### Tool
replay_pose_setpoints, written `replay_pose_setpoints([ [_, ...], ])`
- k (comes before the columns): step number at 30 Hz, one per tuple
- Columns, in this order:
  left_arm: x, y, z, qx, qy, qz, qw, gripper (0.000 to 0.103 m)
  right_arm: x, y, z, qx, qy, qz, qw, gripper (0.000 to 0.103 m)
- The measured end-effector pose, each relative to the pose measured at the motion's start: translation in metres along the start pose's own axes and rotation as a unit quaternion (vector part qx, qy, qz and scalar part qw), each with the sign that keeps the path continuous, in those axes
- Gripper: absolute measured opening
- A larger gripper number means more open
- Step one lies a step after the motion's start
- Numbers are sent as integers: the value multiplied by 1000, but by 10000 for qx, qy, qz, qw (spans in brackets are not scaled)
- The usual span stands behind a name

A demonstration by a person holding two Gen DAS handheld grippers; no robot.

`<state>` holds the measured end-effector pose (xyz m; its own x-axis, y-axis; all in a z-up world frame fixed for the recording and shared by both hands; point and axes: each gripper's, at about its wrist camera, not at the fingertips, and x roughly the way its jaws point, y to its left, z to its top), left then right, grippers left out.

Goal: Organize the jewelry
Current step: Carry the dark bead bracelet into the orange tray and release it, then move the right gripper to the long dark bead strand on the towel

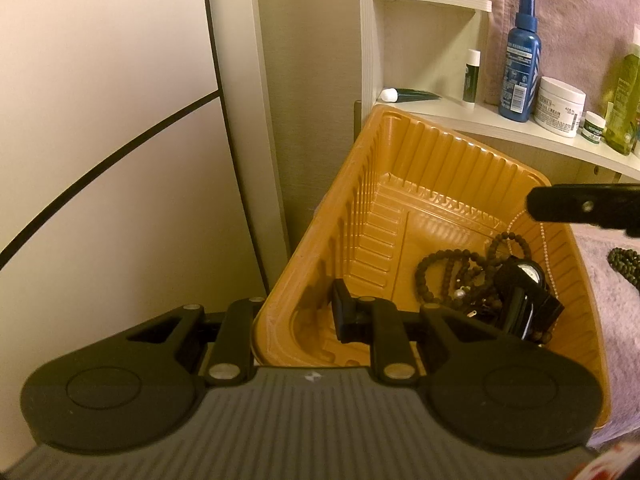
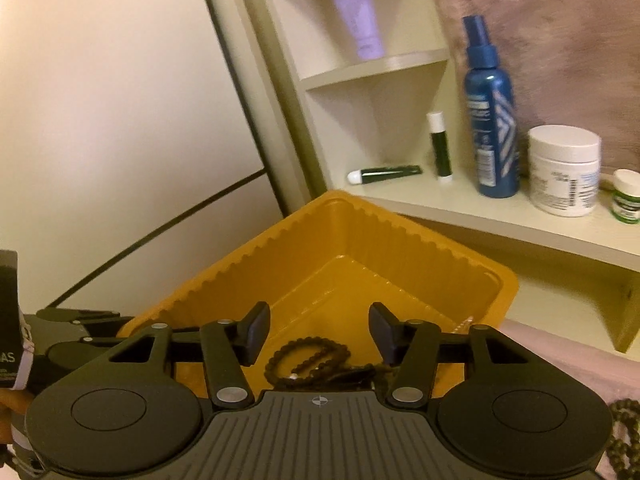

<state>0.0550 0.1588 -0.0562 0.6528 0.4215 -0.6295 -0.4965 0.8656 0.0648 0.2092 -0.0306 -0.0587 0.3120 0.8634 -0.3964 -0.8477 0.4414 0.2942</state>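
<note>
Through the left wrist camera I see my left gripper (image 1: 298, 312) clamped on the near rim of the orange plastic tray (image 1: 400, 152). Its jaws are nearly closed, one finger outside the wall and the other inside, the rim pinched between them. The tray is tilted, its far corner up by the shelf (image 1: 500, 122). In the tray's lower right part lies a heap of jewelry: a dark beaded bracelet (image 1: 436, 276) tangled with other strands, a black watch (image 1: 524, 284) with its pale face showing, and a thin chain of clear beads (image 1: 546, 248) running along the right wall. One finger of my right gripper (image 1: 584, 208) reaches in from the right edge above that heap. More dark beads (image 1: 626, 266) lie outside the tray on the pink fluffy cloth (image 1: 616, 304). On the shelf stand a blue spray bottle (image 1: 520, 56), a white cream jar (image 1: 560, 106) and a lip balm stick (image 1: 471, 76).

Through the right wrist camera my right gripper (image 2: 318, 334) stands wide open over the tray (image 2: 400, 240), nothing between its pads. The beaded bracelet (image 2: 308, 360) lies on the tray floor just below and between the fingers, free of them. My left gripper (image 2: 80, 320) shows at the left edge, at the tray's rim. Loose dark beads (image 2: 624, 436) lie on the cloth at the lower right.
</note>
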Motion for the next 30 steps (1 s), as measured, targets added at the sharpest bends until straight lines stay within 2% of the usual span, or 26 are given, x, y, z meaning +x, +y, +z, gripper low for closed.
replay_pose_setpoints([
  [18,0,-1,-1,42,-17,26,10000,20,-66,-28,-22,629,-351,-697,9950,59],
  [27,0,-1,-1,50,-25,27,10000,20,-117,-48,-57,1321,-390,-1040,9850,61],
  [30,0,0,-1,49,-25,19,10000,20,-134,-53,-71,1509,-265,-1335,9791,62],
])
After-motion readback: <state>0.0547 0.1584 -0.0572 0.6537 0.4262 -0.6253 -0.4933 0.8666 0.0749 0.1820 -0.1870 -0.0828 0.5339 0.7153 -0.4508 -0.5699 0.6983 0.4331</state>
